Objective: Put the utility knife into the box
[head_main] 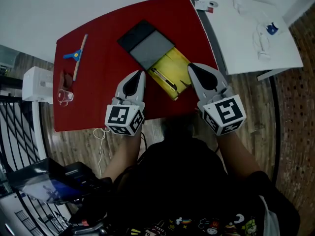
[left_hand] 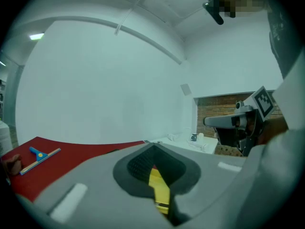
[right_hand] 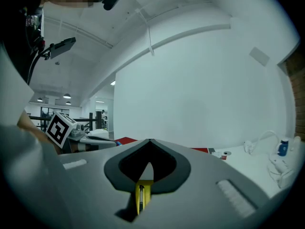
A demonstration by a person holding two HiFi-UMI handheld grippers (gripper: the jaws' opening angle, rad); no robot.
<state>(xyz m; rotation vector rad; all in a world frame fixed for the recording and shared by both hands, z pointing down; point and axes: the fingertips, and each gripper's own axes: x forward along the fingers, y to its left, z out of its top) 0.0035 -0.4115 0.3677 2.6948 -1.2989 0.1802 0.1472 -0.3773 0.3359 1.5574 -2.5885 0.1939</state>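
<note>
The utility knife [head_main: 164,78] lies lengthwise inside the open yellow tray of the box [head_main: 181,62], near the tray's left wall. The box sits at an angle on the red table [head_main: 98,43], close to the near edge. Its grey lid [head_main: 153,49] covers the far half, with a black part at the far end, and the near half is uncovered.

The left gripper [head_main: 141,73] hangs just beside the near left corner of the tray. Its jaws are closed together with nothing between them, and its own view shows only a strip of yellow through the gap behind the tips. The right gripper [head_main: 191,66] hangs just beside the tray's right side. Its jaws are likewise pressed together and empty. Below its tips we see a narrow yellow strip with a dark slot, which may be the knife, though the opening is too small for us to be sure. We cannot tell whether either tip touches the box.

At the table's far left lies a squeegee [head_main: 77,54] with a blue head. Nearer the left edge stands a clear glass [head_main: 64,97]. A white table [head_main: 246,38] with cables on it adjoins the red one on the right, and a white box [head_main: 39,84] stands off the left edge.
</note>
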